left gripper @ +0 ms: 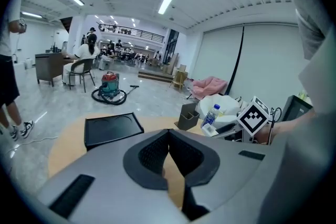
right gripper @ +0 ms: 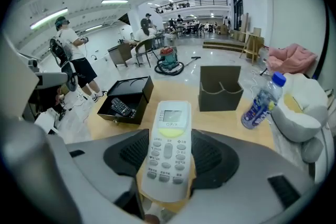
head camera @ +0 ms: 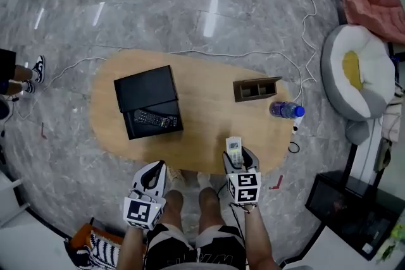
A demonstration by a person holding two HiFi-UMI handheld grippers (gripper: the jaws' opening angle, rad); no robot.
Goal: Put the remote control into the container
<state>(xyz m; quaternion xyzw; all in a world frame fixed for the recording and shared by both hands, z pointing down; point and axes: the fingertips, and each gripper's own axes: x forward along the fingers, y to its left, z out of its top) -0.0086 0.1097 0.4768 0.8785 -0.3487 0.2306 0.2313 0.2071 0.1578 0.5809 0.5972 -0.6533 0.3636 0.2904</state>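
White AC remote control (right gripper: 169,147) is clamped lengthwise in the right gripper (head camera: 240,160), display end forward, over the near edge of the oval wooden table (head camera: 202,107). The left gripper (left gripper: 169,132) is closed with tips touching and nothing between them, held off the near edge. A brown two-compartment holder (right gripper: 220,89) is seen upright ahead of the remote. A water bottle (head camera: 286,110) is laid on its side just beside the holder's right front. An open black box (head camera: 147,90) is set at the left, with a black remote (head camera: 155,118) inside.
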